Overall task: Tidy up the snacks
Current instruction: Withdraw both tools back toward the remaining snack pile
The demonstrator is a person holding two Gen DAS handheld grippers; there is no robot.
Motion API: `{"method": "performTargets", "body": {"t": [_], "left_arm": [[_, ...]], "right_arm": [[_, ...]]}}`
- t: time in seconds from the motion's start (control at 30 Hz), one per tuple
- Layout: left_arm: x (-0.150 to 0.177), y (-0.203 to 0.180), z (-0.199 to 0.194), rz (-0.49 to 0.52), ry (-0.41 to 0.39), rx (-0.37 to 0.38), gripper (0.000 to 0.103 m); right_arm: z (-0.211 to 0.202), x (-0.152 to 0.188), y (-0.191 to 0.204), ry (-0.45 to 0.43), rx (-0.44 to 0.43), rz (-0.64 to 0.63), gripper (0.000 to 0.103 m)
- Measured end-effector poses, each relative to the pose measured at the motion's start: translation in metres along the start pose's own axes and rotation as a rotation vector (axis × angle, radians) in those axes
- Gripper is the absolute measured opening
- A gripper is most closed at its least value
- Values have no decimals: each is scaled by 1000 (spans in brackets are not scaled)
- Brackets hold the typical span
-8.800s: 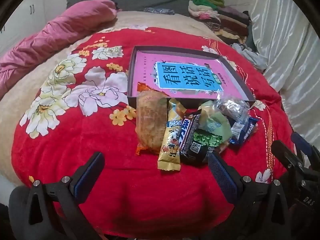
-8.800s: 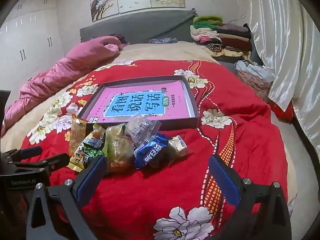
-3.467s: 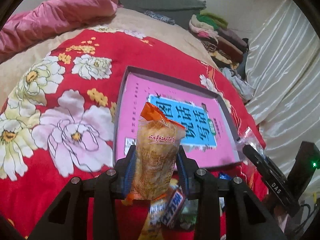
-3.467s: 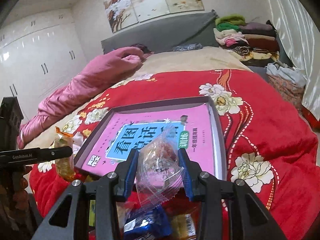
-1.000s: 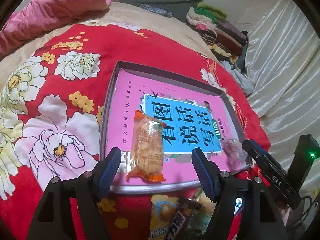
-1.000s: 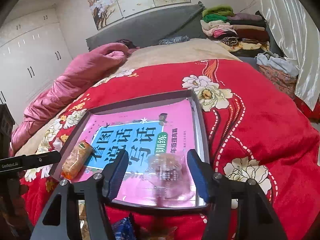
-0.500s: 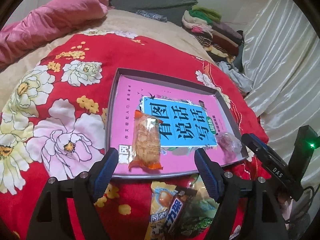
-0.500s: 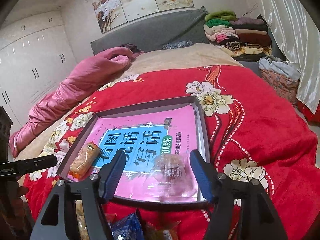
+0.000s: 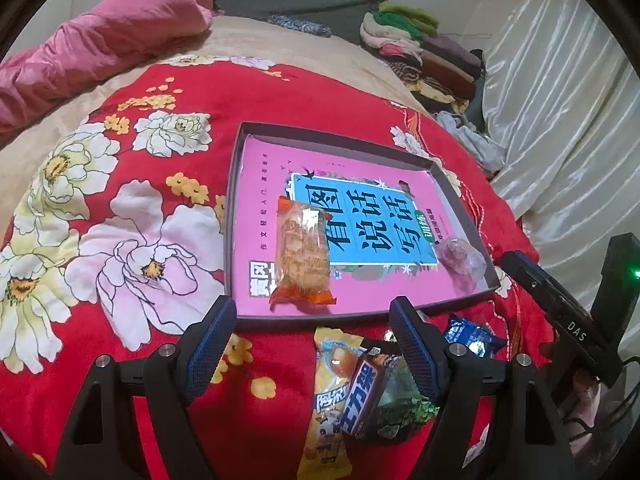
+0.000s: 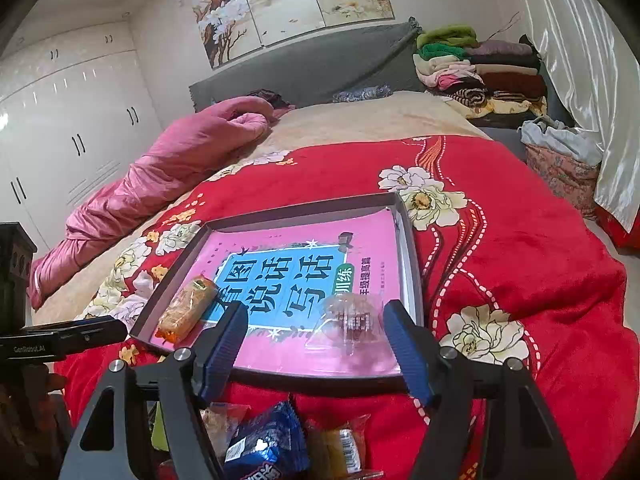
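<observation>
A shallow dark tray (image 9: 240, 184) (image 10: 412, 264) lined with a pink book cover lies on the red floral blanket. An orange snack pack (image 9: 302, 254) (image 10: 186, 312) lies in its near-left part. A clear-wrapped snack (image 9: 460, 256) (image 10: 350, 322) lies in its near-right corner. My left gripper (image 9: 312, 340) is open and empty, just before the tray's near edge. My right gripper (image 10: 314, 344) is open and empty, over the near edge by the clear snack. Several loose snacks lie in front of the tray: a yellow pack (image 9: 330, 396), a dark bar (image 9: 362, 392), a blue pack (image 10: 264, 444) (image 9: 470, 334).
A pink quilt (image 10: 160, 168) lies along the bed's left side. Folded clothes (image 10: 476, 68) are stacked at the far right by a white curtain (image 9: 560, 120). The grey headboard (image 10: 304, 68) stands behind. White wardrobes (image 10: 60, 128) line the left wall.
Both grippers have released their snacks into the tray and pulled back toward me, jaws wide open. The orange pack and the clear-wrapped snack now lie still in the tray.
</observation>
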State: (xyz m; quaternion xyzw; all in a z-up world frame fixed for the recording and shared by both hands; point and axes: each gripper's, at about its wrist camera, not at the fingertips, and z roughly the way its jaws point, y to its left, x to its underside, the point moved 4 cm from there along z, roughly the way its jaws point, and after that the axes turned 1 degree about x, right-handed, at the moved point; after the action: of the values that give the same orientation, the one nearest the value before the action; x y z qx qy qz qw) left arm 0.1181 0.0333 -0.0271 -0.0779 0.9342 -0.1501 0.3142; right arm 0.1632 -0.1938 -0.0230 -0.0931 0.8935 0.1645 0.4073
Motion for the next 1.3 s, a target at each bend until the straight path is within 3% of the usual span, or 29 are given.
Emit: {"method": "performTargets", "body": {"t": [0.97,1.3], "left_arm": [[30,5,-10,53,58,-43,80],[43,3,-8,54,83,-30,80]], "right_arm": [[-30,38,21,75,8,4,73],[-31,59,28,154,7,8,73]]}}
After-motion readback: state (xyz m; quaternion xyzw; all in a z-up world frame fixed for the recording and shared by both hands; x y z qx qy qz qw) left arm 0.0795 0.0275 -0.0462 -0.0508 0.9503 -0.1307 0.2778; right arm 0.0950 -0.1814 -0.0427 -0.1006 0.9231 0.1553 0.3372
